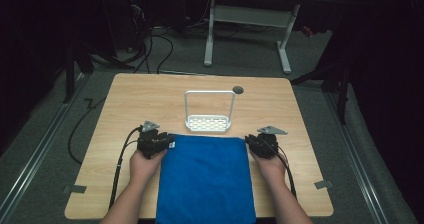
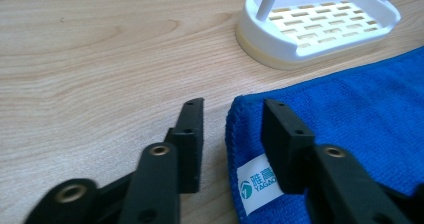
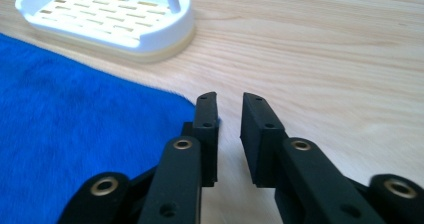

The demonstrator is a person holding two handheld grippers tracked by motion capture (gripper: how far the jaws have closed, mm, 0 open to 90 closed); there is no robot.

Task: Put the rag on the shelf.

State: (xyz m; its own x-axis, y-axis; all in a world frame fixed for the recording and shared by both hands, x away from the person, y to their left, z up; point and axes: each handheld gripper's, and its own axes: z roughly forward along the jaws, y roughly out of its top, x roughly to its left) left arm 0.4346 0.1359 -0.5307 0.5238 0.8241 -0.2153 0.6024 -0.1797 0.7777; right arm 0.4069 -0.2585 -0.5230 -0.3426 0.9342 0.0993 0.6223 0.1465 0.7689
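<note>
Cloth: a blue microfibre towel (image 1: 205,176) lay flat on the wooden tabletop (image 1: 125,99), folded into a rectangle that reached the near edge, its far edge just short of a white slotted soap rack (image 1: 208,122).
Label: a small white tag (image 2: 257,184) sat at the far left corner of the towel, seen in the left tool view.
Left tool (image 1: 156,141): parted at the far left corner; the corner lay between the jaws, one jaw over bare wood and the other over the pile, neither pad pressing the fabric.
Right tool (image 1: 264,145): released too, at the far right corner, the jaws a narrow gap apart over bare wood with the towel's rounded corner beside the inner jaw.
Handling, as judged: light, soft and limp; it would sag and fold wherever it was not held, and the fluffy pile should give the pads good friction.
Where to grip, as judged: the two far corners, pinching through all layers at the hem so the fold does not split open.
Risk, as judged: catching the top layer alone.
</note>
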